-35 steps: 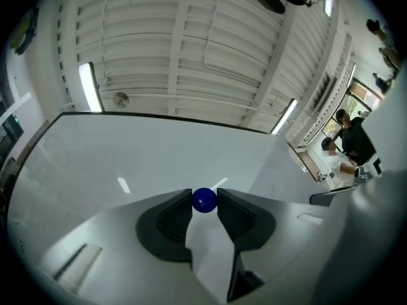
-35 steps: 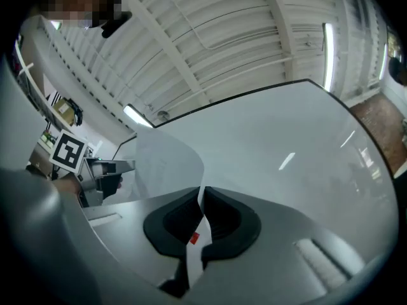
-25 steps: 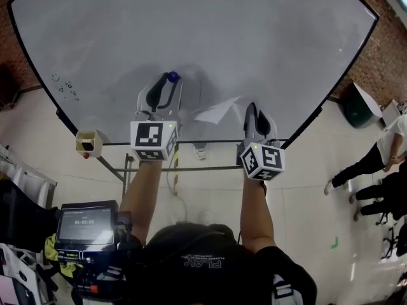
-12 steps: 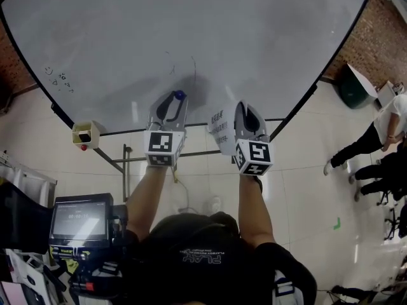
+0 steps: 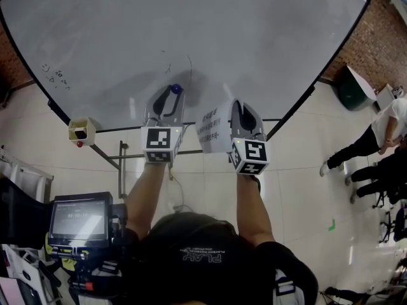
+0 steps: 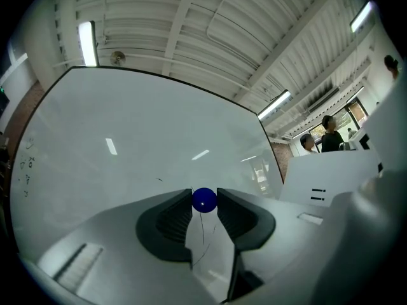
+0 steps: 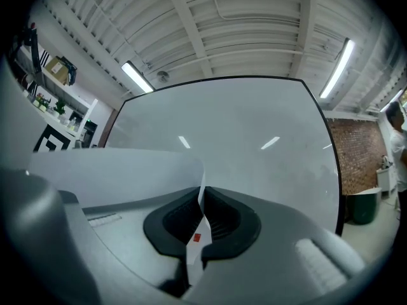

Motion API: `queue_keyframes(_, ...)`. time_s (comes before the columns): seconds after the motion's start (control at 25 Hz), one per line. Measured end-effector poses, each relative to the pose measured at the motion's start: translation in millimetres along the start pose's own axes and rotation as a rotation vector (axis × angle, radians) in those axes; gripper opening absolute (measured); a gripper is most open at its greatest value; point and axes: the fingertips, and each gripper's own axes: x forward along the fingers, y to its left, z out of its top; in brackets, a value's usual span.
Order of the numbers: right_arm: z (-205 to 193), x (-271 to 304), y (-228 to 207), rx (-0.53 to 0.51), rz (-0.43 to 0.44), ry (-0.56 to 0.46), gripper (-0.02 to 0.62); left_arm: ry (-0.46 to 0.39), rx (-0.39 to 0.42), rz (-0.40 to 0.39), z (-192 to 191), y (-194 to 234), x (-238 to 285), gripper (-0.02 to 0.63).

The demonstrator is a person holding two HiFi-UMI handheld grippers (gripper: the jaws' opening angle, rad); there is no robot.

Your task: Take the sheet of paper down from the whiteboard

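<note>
The whiteboard (image 5: 191,30) fills the top of the head view, with thin pen lines near its lower middle. My right gripper (image 5: 240,105) is shut on the sheet of paper (image 5: 213,129), which is off the board and curls to the left, printed side up. In the right gripper view the paper (image 7: 114,173) is pinched edge-on between the jaws (image 7: 200,211). My left gripper (image 5: 173,94) is shut on a small blue ball magnet (image 5: 176,89), just in front of the board. The magnet (image 6: 204,199) sits between the pads in the left gripper view.
A small beige box (image 5: 81,132) hangs at the board's lower left edge, above the metal stand (image 5: 124,157). A screen device (image 5: 79,220) is at my lower left. A green bin (image 5: 350,88) and standing people (image 5: 375,154) are at the right.
Both grippers have come down and back from the board. The paper, edge-on near the board before, now spreads out to the left of the right gripper. The magnet stays in the left gripper.
</note>
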Motion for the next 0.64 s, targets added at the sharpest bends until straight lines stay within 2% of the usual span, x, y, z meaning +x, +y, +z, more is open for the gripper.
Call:
queue_keyframes(0.24, -5.8, -2.0, 0.1, -0.016, 0.015, 0.012, 0.014, -0.009, 0.027, 0.003, 15.6, -2.2, -0.3, 0.124)
queue_keyframes(0.64, -16.7, -6.1, 1.6, -0.023, 0.014, 0.040, 0.014, 0.014, -0.018, 0.010, -8.9, 1.9, -8.1, 0.124)
